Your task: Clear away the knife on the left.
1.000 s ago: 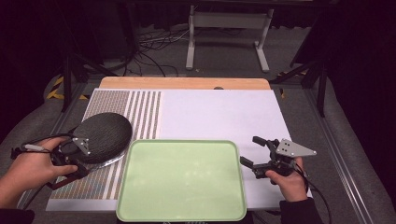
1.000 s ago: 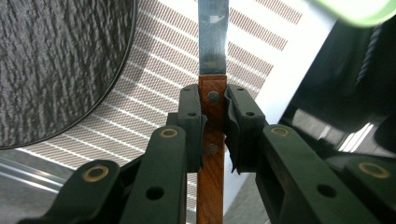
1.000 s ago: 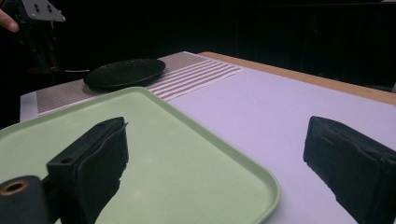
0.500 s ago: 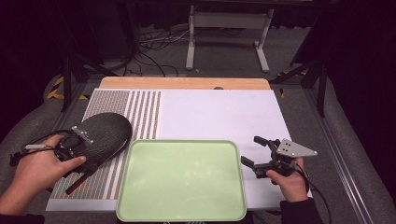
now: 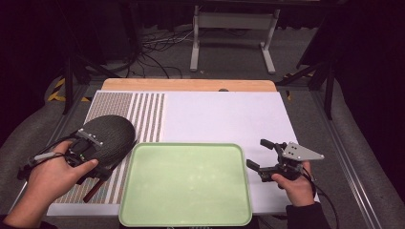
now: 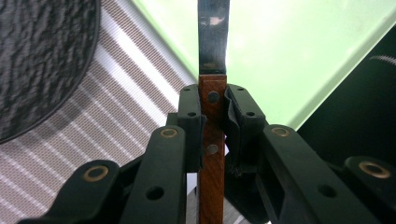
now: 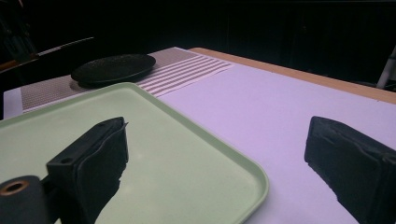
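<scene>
Left gripper (image 6: 212, 116) clamped on knife (image 6: 212, 140) handle, now lifted clear of striped mat (image 5: 143, 119). Right gripper (image 5: 262, 155) wide, idle beside green tray (image 5: 186, 217).

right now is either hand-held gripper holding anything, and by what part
The left hand-held gripper is shut on a knife, clamping its wooden handle just below the blade. The right hand-held gripper is open and holds nothing.

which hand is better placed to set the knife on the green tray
Left, probably. The left gripper is already shut on the knife, whose blade points over the green tray. The right gripper is open and holds nothing.
</scene>
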### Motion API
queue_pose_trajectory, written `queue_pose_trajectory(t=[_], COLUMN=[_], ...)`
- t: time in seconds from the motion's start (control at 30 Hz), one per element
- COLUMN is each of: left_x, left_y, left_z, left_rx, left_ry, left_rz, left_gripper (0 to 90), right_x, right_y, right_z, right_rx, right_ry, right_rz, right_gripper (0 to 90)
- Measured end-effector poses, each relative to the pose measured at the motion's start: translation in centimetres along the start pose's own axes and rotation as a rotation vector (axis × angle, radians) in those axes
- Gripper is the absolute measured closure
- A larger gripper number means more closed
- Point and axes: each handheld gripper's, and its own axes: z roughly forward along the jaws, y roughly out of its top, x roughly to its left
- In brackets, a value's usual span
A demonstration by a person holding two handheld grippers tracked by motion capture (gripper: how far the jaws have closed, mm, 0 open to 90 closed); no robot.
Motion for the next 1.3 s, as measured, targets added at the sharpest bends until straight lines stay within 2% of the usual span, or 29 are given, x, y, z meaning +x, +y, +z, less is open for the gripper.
queue_pose_trajectory(t=[0.17,0.4,0.53,0.83,1.3], left_x=[-0.9,-1.8,-2.0,-2.8,-3.2], left_y=[0.2,0.8,1.1,2.1,3.3], left_z=[0.9,1.8,2.3,4.4,7.1], left_rx=[-0.021,-0.005,-0.003,-0.011,0.004], left_ry=[-0.008,-0.018,-0.005,-0.051,-0.063], left_rz=[-0.022,0.001,0.011,0.031,0.037], left_gripper=[77.6,77.6,77.6,77.5,77.6], right_x=[0.1,0.2,0.2,0.2,0.3], right_y=[0.0,0.0,0.0,0.0,0.0], right_z=[0.0,0.1,0.1,0.0,0.1], right_rx=[0.000,0.005,0.006,-0.001,0.006], right_ry=[0.003,0.006,0.007,0.012,0.020], right_rz=[0.001,-0.001,-0.002,0.000,-0.001], right_gripper=[7.2,7.2,7.2,7.2,7.2])
